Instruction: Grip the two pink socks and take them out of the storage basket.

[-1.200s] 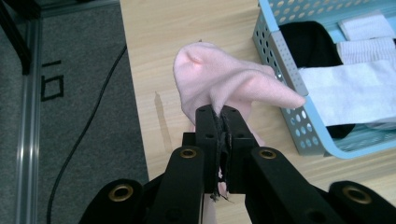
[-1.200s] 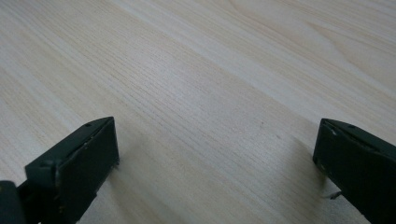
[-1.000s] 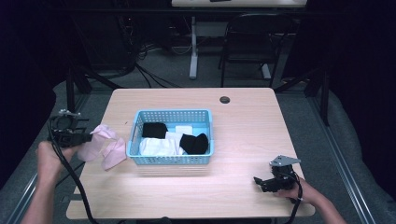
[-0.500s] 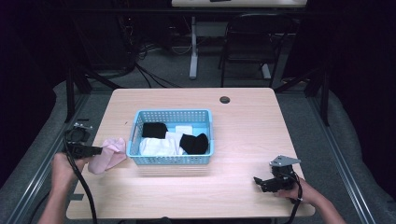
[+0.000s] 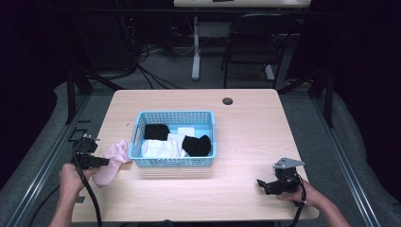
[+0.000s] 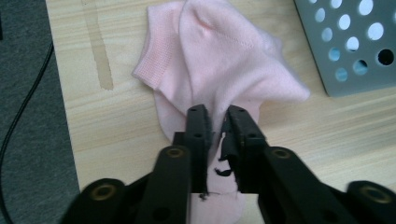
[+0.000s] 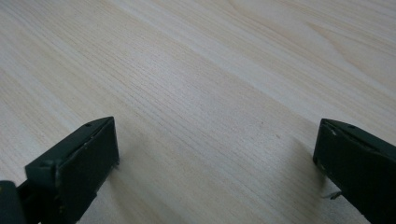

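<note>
1. The person is holding the left gripper low at the left edge of the table, with a pink sock lying between its jaws. In the left gripper view the jaws have just been easing apart, and there is now a narrow gap around the pinched fold of sock, so the grip looks as if it is being let go rather than pressing.

2. The pink sock is lying on the wood just beside the left wall of the blue basket, outside it. Black and white socks are sitting inside the basket.

3. The right gripper is resting near the front right of the table, well apart from the sock, its jaws standing wide with nothing but bare wood between them.

4. What could go wrong, as I judge it: fluff from the sock is clinging to the worn black pad lining, so if the left gripper lifts away, the fabric may snag and get dragged along or flipped. The sock also lies near the table's left edge, so a sideways tug could pull it off.

5. The sock is crumpled and half folded, so its axis is only rough. In the high view it is running from the front left, at the gripper, up towards the back right. In the left gripper view the ribbed cuff is pointing away and to the left. Which end the jaws have, I can't tell.
</note>
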`<state>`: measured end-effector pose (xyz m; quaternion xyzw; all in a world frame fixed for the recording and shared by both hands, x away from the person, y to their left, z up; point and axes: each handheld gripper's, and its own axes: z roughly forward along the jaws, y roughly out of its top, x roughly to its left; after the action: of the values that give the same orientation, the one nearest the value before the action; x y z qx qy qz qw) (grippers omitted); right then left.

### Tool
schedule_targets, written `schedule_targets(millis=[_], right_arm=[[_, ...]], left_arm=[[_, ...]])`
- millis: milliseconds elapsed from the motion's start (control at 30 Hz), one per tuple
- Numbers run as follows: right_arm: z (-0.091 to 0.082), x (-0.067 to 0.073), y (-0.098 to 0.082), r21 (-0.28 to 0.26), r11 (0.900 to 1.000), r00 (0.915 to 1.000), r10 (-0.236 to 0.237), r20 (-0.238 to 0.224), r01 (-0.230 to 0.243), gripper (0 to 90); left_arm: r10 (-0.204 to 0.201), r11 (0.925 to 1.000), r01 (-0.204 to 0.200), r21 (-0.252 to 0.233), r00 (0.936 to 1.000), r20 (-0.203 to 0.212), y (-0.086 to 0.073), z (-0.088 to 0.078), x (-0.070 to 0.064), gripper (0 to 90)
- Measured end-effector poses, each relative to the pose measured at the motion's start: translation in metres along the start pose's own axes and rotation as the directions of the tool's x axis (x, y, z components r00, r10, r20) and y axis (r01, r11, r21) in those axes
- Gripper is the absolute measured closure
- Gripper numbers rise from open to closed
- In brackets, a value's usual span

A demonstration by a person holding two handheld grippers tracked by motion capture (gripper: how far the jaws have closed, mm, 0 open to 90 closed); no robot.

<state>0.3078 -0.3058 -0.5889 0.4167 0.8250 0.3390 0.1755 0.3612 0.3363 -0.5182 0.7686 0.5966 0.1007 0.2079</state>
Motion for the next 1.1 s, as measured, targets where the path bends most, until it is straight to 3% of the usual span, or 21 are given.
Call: schedule_targets(millis=[67, 100, 233, 267, 400, 567, 667, 733, 900, 967, 1100], right_arm=[[0.0, 0.0, 0.0, 0.001, 1.0, 1.0, 0.0, 0.0, 0.0, 0.0], [0.0, 0.0, 0.0, 0.001, 1.0, 1.0, 0.001, 0.0, -0.001, 0.0], [0.0, 0.0, 0.0, 0.0, 1.0, 1.0, 0.002, 0.0, -0.002, 0.0], [0.0, 0.0, 0.0, -0.001, 1.0, 1.0, 0.0, 0.002, 0.0, 0.0], [0.0, 0.0, 0.0, 0.001, 1.0, 1.0, 0.002, 0.0, -0.002, 0.0], [0.0, 0.0, 0.0, 0.001, 1.0, 1.0, 0.002, 0.0, -0.002, 0.0], [0.0, 0.0, 0.0, 0.0, 1.0, 1.0, 0.002, 0.002, -0.002, 0.0], [0.0, 0.0, 0.0, 0.0, 1.0, 1.0, 0.002, 0.003, -0.002, 0.0], [0.0, 0.0, 0.0, 0.001, 1.0, 1.0, 0.002, 0.002, -0.002, 0.0], [0.0, 0.0, 0.0, 0.001, 1.0, 1.0, 0.003, 0.002, -0.003, 0.0], [0.0, 0.001, 0.0, -0.009, 1.0, 1.0, 0.008, 0.001, -0.008, 0.0]], left_arm=[[-0.005, 0.9999, 0.005, -0.012, 1.0, -0.002, -0.001, -0.002, 0.0, 68.4], [-0.008, 0.9997, 0.008, -0.022, 1.0, -0.005, -0.001, -0.004, 0.0, 68.4], [0.001, 0.999, -0.003, -0.045, 0.9996, -0.028, 0.0, -0.017, -0.004, 43.3], [-0.001, 0.9985, -0.002, -0.056, 0.9993, -0.039, 0.0, -0.021, -0.005, 43.3], [0.011, 0.9959, -0.016, -0.089, 0.9984, -0.055, -0.002, -0.035, -0.011, 16.7], [0.017, 0.9911, -0.027, -0.13, 0.997, -0.075, -0.012, -0.046, -0.023, 8.0], [0.027, 0.988, -0.04, -0.149, 0.9958, -0.088, -0.027, -0.047, -0.033, 0.1], [0.024, 0.9864, -0.038, -0.16, 0.9958, -0.089, -0.031, -0.046, -0.035, 0.0], [0.026, 0.9832, -0.043, -0.178, 0.9953, -0.093, -0.052, -0.035, -0.046, 0.0], [0.041, 0.9844, -0.056, -0.167, 0.9948, -0.093, -0.06, -0.027, -0.052, 0.0], [0.062, 0.9792, -0.08, -0.186, 0.9929, -0.102, -0.072, -0.012, -0.06, 0.0]])
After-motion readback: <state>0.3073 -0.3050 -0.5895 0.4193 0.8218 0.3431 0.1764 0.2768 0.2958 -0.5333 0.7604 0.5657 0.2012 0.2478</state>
